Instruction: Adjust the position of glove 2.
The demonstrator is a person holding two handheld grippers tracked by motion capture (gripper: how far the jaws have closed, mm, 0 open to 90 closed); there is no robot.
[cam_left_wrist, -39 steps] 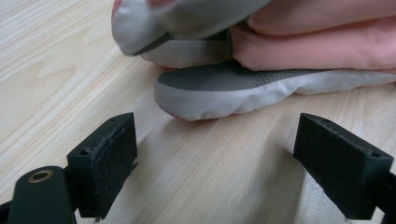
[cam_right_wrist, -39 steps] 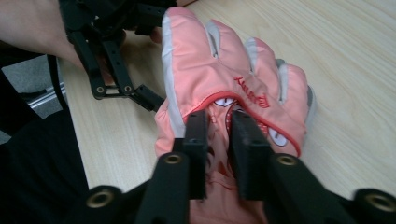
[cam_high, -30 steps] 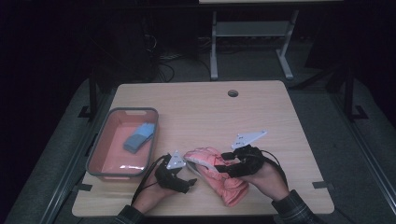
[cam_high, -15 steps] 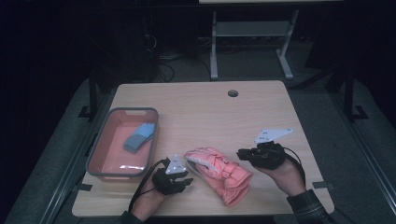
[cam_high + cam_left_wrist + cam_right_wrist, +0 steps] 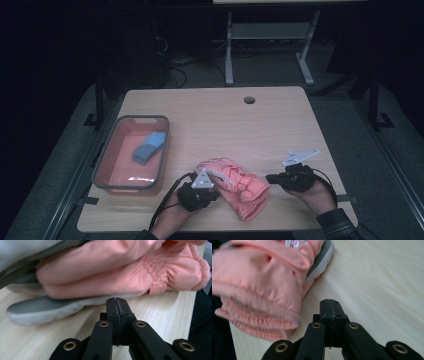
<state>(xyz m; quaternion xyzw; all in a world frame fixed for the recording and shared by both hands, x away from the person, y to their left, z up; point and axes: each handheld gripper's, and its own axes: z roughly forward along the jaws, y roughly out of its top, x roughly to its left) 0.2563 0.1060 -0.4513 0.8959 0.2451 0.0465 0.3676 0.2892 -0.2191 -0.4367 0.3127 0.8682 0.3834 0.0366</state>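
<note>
Pink padded gloves [image 5: 235, 186], stacked one on the other with grey palms, lie near the front edge of the wooden table [image 5: 220, 120], at about six o'clock from its centre. I see my left gripper [image 5: 214, 186] at the pile's nine o'clock side, right up against it. In the left gripper view its two black jaws are pressed flat together with nothing between them, and their tips sit just short of a grey glove finger [image 5: 50, 307] resting on the wood. My right gripper [image 5: 270, 178] is at the three o'clock side of the pile, just beside the gathered cuffs and not touching them. In the right gripper view its jaws are likewise closed tight on nothing, with the ruffled pink cuffs [image 5: 259, 315] at about ten o'clock from the tips. A red bin [image 5: 107, 182] with a grey rim stands at nine o'clock on the table, well apart from the gloves, and a blue sponge [image 5: 148, 147] lies inside it.
</note>
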